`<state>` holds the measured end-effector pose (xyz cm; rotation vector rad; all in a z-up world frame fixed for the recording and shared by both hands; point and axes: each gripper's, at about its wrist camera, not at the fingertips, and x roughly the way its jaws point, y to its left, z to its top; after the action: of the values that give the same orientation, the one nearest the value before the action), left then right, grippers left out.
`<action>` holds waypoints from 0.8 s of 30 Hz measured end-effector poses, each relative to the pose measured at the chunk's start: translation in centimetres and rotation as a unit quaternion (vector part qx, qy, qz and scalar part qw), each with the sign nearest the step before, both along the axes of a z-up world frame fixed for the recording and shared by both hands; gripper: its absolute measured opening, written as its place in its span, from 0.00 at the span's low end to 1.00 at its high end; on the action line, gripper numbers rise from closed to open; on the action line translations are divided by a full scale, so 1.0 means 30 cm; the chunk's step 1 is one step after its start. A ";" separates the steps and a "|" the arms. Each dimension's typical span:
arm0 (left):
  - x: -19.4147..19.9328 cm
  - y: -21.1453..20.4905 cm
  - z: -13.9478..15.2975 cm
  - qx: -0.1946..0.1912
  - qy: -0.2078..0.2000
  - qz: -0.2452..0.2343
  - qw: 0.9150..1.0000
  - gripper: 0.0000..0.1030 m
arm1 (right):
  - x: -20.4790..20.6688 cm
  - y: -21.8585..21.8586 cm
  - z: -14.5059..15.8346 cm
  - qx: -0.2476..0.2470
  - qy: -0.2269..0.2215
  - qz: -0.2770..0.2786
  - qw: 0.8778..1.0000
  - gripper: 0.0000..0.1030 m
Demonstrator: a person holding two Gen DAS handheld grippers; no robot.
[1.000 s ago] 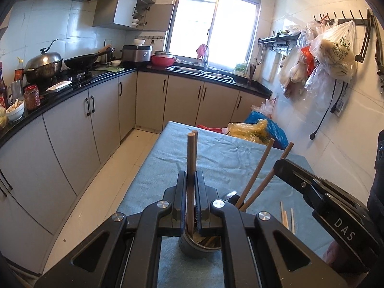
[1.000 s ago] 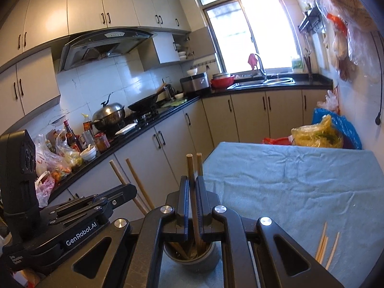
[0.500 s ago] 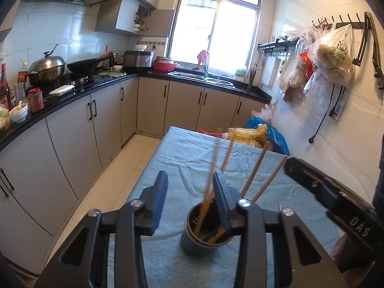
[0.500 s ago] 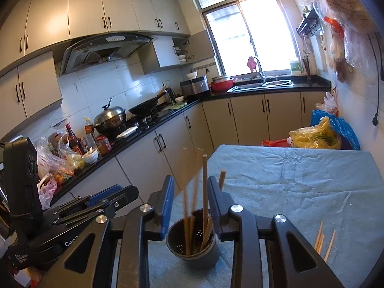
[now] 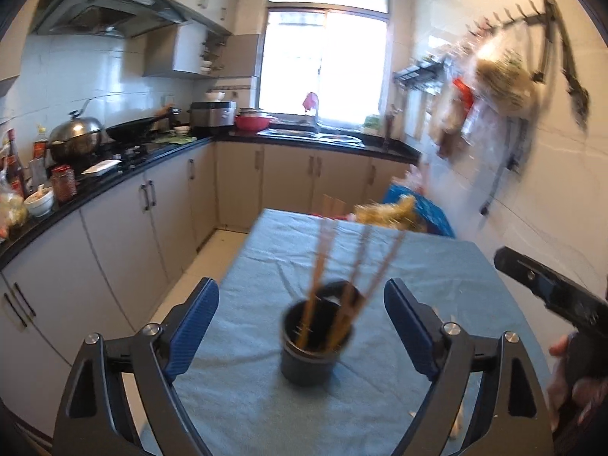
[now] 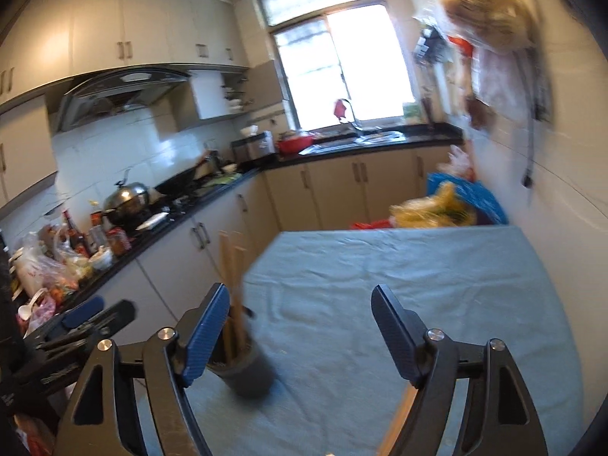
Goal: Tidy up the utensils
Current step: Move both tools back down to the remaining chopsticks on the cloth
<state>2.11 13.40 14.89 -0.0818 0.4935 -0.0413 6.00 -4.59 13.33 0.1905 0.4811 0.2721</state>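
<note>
Center-bottom of the left view, chopsticks (image 5: 323, 266) stand in the dark holder (image 5: 311, 342) on the blue cloth (image 5: 418, 266), so I've just been spreading both left gripper (image 5: 302, 315) and right gripper (image 6: 300, 326), nothing between them.

A blue cloth (image 5: 380, 399) is spread over the table. On the black counter (image 5: 114, 182) a lidded steel wok (image 5: 74, 136), a red basin (image 5: 254, 122) and bottles (image 6: 81, 235) are seen. What appear to be plastic bags (image 5: 497, 79), blurred, are hung on the wall.
</note>
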 end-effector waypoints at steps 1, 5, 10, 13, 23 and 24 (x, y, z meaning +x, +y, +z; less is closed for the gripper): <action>-0.006 -0.027 -0.004 0.006 0.004 -0.009 1.000 0.86 | -0.005 -0.037 -0.010 0.002 0.010 -0.010 1.000 0.80; -0.026 -0.152 -0.041 0.026 0.030 -0.066 0.997 0.89 | -0.028 -0.213 -0.060 0.012 0.050 -0.055 0.997 0.80; -0.016 -0.320 -0.118 0.046 0.084 -0.126 0.987 0.89 | -0.040 -0.398 -0.136 0.034 0.103 -0.103 0.989 0.81; -0.002 -0.414 -0.175 0.061 0.121 -0.153 0.979 0.89 | -0.034 -0.486 -0.195 0.059 0.138 -0.112 0.982 0.80; 0.140 -0.572 -0.405 0.070 0.274 -0.183 0.942 0.89 | 0.089 -0.582 -0.382 0.097 0.246 -0.123 0.957 0.80; 0.155 -0.571 -0.413 0.068 0.281 -0.178 0.941 0.89 | 0.102 -0.582 -0.393 0.099 0.250 -0.122 0.955 0.80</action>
<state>6.77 -3.72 2.50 0.1381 1.0785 -0.3461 9.05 -22.06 1.53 0.5176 0.9257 0.0225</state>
